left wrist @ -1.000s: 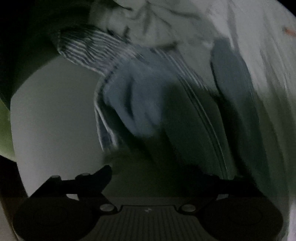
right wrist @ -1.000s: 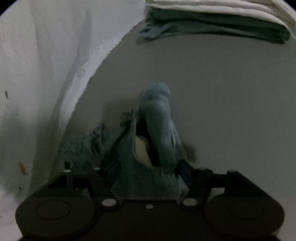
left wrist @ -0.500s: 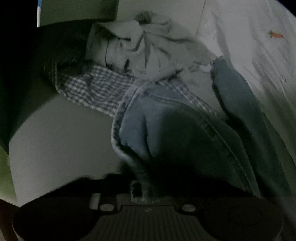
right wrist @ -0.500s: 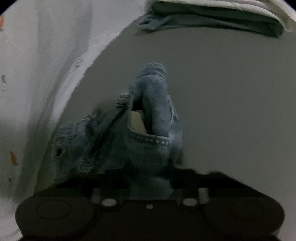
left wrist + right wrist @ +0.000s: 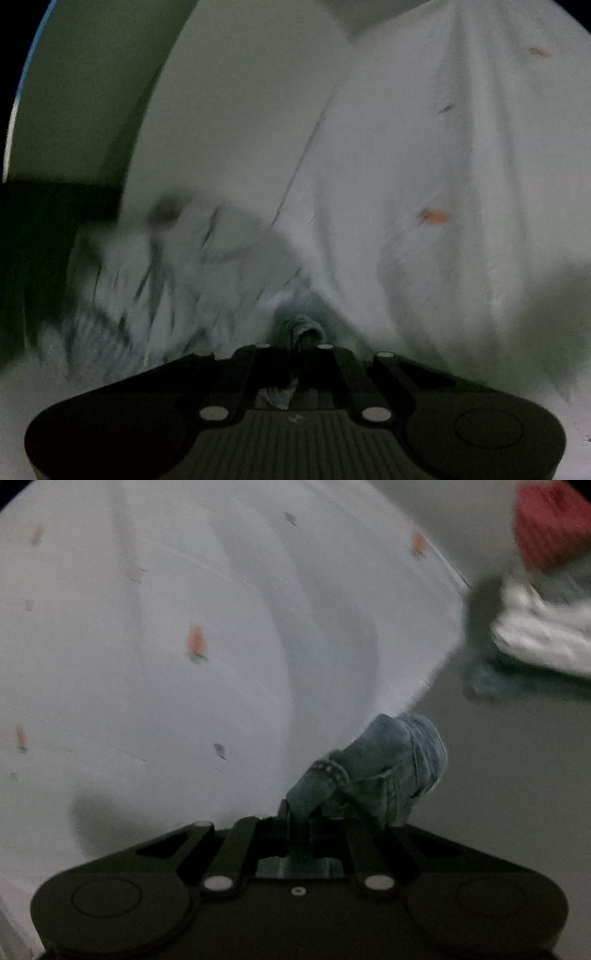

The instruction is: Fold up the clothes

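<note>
Gripping a pair of blue jeans (image 5: 391,771) at two points, the left gripper (image 5: 295,345) and the right gripper (image 5: 295,821) each have their jaws just drawn together, a wad of denim pinched between them. The jeans hang bunched close in front of both claws, above the grey table (image 5: 517,775), so the garment looks newly picked up and not yet spread or creased. A white sheet with small orange motifs (image 5: 195,642) lies just beyond, filling the middle of the scene. To the far right sits a stack of folded laundry (image 5: 543,635) topped by something red, work seemingly done. At the left, a blurred crumpled heap (image 5: 159,266) appears to await its turn.
</note>
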The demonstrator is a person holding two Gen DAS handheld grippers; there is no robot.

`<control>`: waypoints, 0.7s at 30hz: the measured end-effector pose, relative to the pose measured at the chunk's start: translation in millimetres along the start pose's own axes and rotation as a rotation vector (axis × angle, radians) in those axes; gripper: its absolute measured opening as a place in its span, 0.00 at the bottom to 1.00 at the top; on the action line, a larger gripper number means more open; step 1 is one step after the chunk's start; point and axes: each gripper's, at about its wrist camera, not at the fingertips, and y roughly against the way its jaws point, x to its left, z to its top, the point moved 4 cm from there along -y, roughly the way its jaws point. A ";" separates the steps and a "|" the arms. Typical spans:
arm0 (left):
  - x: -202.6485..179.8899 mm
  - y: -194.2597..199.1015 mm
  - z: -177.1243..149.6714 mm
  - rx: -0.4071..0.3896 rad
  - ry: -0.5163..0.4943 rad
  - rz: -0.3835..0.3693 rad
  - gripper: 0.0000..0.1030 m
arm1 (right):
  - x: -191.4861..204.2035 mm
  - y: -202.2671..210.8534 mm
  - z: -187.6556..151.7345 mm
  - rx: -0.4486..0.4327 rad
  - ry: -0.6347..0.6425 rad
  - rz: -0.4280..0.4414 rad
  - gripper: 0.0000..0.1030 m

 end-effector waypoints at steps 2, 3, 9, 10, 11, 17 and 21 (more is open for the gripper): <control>-7.5 14.1 8.2 -0.023 -0.019 -0.031 0.02 | -2.5 12.0 5.6 -0.030 0.044 -0.024 0.08; -6.1 18.8 7.7 -0.023 -0.023 -0.025 0.02 | -3.8 18.0 8.4 -0.045 0.065 -0.036 0.08; 49.9 8.1 -46.8 0.132 0.036 0.159 0.02 | -107.4 22.6 -19.4 0.063 -0.025 -0.374 0.09; 59.2 5.3 -58.6 0.164 0.046 0.185 0.02 | -125.1 22.8 -29.0 0.087 -0.043 -0.424 0.09; 67.3 3.5 -69.4 0.192 0.056 0.209 0.02 | -137.0 24.0 -35.2 0.100 -0.058 -0.451 0.09; 67.9 24.7 -57.9 0.164 0.086 0.199 0.02 | -129.5 41.0 -31.8 0.071 -0.082 -0.362 0.08; 58.8 59.9 -25.2 0.074 0.041 0.170 0.02 | -97.7 59.4 -13.4 0.022 -0.062 -0.257 0.08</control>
